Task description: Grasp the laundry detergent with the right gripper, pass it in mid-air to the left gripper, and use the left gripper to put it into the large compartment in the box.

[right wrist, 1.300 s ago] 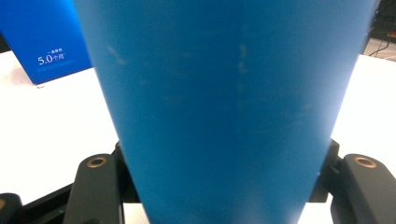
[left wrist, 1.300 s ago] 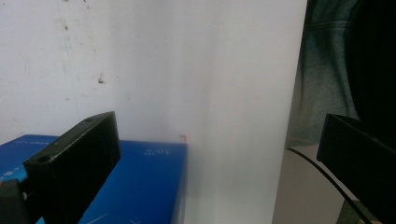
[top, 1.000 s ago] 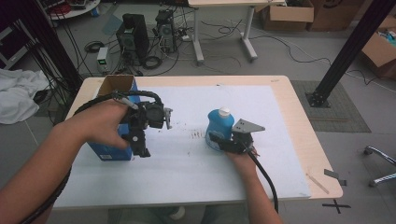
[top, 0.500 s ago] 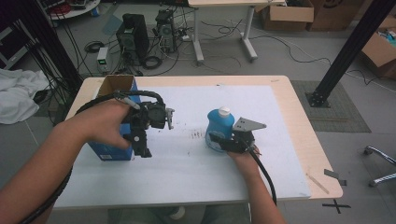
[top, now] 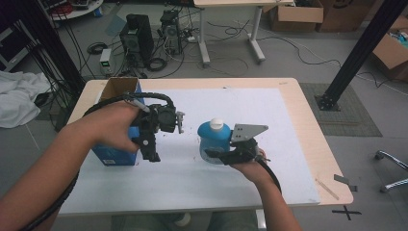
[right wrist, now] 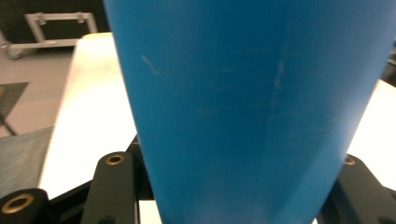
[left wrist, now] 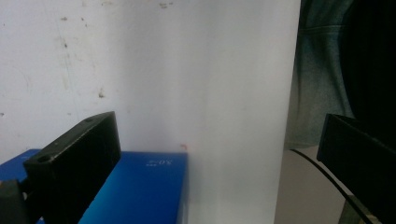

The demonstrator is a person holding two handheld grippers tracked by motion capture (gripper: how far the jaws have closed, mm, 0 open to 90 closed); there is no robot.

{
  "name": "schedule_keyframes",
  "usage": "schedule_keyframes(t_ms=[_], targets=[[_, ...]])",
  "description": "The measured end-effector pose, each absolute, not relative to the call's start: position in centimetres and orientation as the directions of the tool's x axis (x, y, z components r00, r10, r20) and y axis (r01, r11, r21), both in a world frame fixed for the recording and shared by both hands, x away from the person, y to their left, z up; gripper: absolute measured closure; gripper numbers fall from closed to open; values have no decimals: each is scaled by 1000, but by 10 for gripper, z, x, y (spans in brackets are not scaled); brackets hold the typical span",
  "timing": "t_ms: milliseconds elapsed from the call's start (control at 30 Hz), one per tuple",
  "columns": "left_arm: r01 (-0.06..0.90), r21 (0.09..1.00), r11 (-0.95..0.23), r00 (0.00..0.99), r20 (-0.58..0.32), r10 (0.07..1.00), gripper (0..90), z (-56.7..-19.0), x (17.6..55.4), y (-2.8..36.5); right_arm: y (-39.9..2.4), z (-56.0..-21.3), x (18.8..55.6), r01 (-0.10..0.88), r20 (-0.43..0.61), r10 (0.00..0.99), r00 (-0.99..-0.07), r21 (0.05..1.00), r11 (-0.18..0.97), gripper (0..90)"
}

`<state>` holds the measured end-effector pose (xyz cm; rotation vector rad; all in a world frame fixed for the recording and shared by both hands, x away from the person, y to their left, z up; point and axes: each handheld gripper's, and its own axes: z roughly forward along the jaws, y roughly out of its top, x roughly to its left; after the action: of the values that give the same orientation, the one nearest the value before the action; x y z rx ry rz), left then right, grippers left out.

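Blue bottle (top: 212, 139) in right tongs (top: 215, 155)

The white sheet covering the wooden surface (top: 288, 125) lies bare across its whole far half and right side, so a hand could pass there freely. Two things stand in the way near the middle: the round blue plastic bottle with a white cap (top: 214, 139), clamped in the right tool (top: 219, 155), and the open blue cardboard box (top: 118, 120) at the left edge. A bare gap lies between them, under the left tool (top: 151, 154), whose jaws stand apart.
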<state>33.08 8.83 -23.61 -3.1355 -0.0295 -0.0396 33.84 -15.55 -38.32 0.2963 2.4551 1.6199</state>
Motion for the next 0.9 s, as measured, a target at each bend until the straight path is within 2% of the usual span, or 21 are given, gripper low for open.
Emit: schedule_keyframes(t_ms=[267, 467, 900], targets=[[5, 10, -1000, 1000, 25, 5, 1, -236, 330, 76, -132, -388, 330, 35, -18, 133, -991, 922, 385, 445], [-18, 13, -1000, 1000, 17, -18, 1, -239, 328, 63, -107, -391, 325, 19, -10, 71, -997, 920, 392, 446], [-31, 29, -999, 999, 7, -31, 1, -248, 326, 51, -77, -392, 329, 25, 15, 30, -999, 925, 379, 447]])
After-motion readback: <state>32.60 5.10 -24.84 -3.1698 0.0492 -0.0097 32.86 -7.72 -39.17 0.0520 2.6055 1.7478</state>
